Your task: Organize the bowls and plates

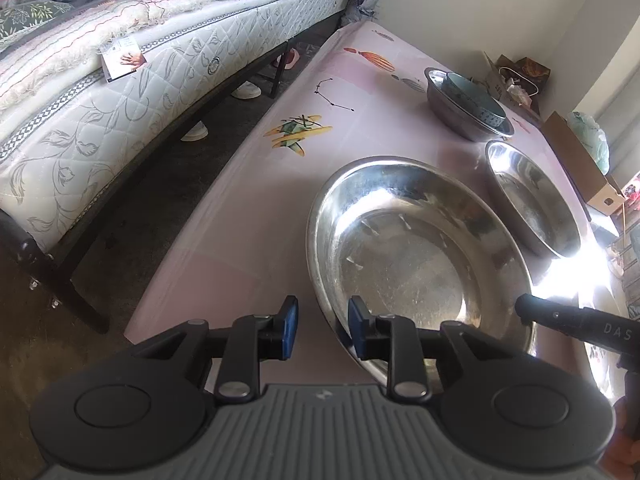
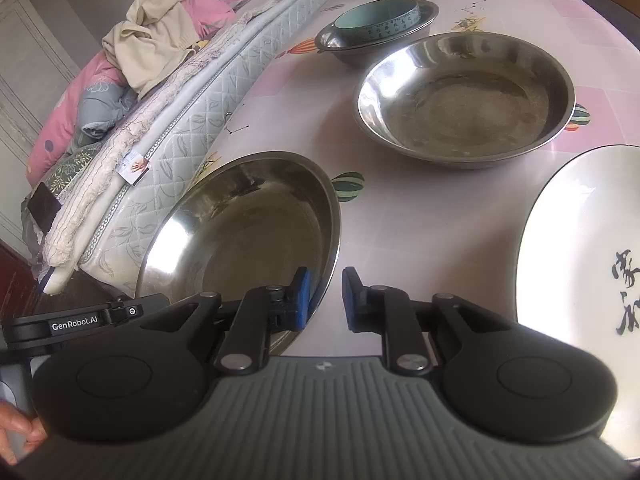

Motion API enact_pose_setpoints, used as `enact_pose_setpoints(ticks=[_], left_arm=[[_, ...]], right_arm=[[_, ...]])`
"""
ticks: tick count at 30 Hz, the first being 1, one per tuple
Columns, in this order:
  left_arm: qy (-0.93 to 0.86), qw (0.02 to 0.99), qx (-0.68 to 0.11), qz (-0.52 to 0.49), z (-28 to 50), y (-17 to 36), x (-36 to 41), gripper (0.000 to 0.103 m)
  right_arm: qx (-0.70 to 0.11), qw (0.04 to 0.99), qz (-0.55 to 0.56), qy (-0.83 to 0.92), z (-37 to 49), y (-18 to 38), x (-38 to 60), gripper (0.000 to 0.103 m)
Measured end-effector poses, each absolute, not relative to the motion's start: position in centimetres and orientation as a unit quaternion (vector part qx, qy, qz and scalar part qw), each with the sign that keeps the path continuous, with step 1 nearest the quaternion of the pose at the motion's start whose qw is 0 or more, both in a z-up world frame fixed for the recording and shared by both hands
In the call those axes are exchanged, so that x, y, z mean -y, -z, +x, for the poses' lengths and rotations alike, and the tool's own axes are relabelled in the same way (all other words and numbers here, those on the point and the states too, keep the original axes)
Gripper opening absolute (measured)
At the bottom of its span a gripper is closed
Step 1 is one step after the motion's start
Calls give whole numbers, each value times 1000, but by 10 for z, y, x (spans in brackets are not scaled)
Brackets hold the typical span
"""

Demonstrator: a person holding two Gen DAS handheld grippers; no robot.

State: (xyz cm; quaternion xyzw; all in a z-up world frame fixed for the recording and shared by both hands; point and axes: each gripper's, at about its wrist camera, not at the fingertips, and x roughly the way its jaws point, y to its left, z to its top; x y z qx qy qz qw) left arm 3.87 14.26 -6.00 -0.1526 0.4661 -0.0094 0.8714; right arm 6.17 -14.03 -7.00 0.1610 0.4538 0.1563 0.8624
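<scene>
- My left gripper (image 1: 323, 327) has its blue pads a little apart, one on each side of the near rim of the big steel bowl (image 1: 416, 256); the pads stand clear of the metal, so nothing is pinched.
- My right gripper (image 2: 327, 299) is likewise slightly parted, astride the rim of the same big steel bowl (image 2: 248, 232) on its other side, and it too grips nothing.
- The bowl sits on the pink patterned table (image 1: 248, 216), close to the edge that faces the bed (image 1: 120, 92).
- Just beyond it stands a second steel bowl (image 2: 468, 96), empty and upright, near the first but apart from it.
- Farther back, a third steel bowl (image 2: 376, 38) holds a pale blue-green bowl (image 2: 378, 18) nested inside it.
- At my right, a white plate with black brush lettering (image 2: 580, 264) lies flat on the table, beside the right gripper.
- In the left view the tip of the right gripper's black body reaches in over the big bowl's far rim.
- A cardboard box (image 1: 580, 160) sits past the table's far side.
- Clothes and a pink quilt (image 2: 132, 56) lie heaped on the bed.
</scene>
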Motion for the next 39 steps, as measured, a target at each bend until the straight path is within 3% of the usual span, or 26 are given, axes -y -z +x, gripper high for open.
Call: enact_pose_setpoints(ticks=[39], left_arm=[[3, 876, -458, -153, 74, 64, -139, 28]], right_arm=[[-437, 875, 150, -145, 83, 73, 123, 22]])
